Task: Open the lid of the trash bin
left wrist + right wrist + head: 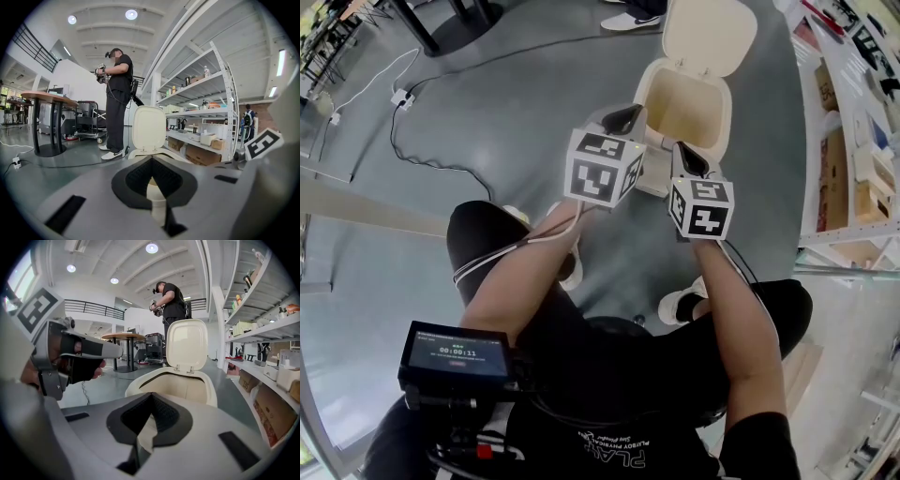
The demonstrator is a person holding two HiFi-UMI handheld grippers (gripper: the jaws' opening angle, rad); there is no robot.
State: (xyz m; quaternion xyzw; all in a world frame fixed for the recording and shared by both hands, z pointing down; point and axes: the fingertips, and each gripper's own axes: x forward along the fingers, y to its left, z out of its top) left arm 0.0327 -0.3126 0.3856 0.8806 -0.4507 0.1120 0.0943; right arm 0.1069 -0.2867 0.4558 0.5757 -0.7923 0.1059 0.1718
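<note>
The trash bin (pixel 650 77) stands on the grey floor (pixel 516 103) at about 12 o'clock from the two grippers in the head view. Its lid (pixel 710 36) is already up. The lid is hinged on the far edge and stands nearly upright, with its hollow inner face turned back toward the person. The mouth opens straight up, and its longer axis runs from roughly 6 to 12 o'clock, leaning a little toward 1.

Bin and lid are the same cream plastic, smooth and matte. The body is a rounded rectangle with a broad rolled rim. The lid is a shallow tray with soft corners and two small hinge lugs at its foot (they show best in the right gripper view, on the lid (pixel 187 344) above the rim (pixel 208 385)).

The left gripper (pixel 630 114) has its tips pressed together and nothing between them. In its own view the ribbed black pads (pixel 138 176) meet at a point (pixel 151 159), and only a strip of cream bin shows through the hollow behind them. It points at 12 o'clock toward the lid (pixel 149 127), just short of the near left corner of the rim.

The right gripper (pixel 679 146) is likewise closed and empty, its tips meeting (pixel 151 395) and aimed over the near rim into the mouth. From above I cannot tell whether it touches the rim.

Metal shelving (pixel 853 141) with cardboard boxes runs along at 3 o'clock. A black cable (pixel 403 141) trails over the floor at 10 o'clock.
</note>
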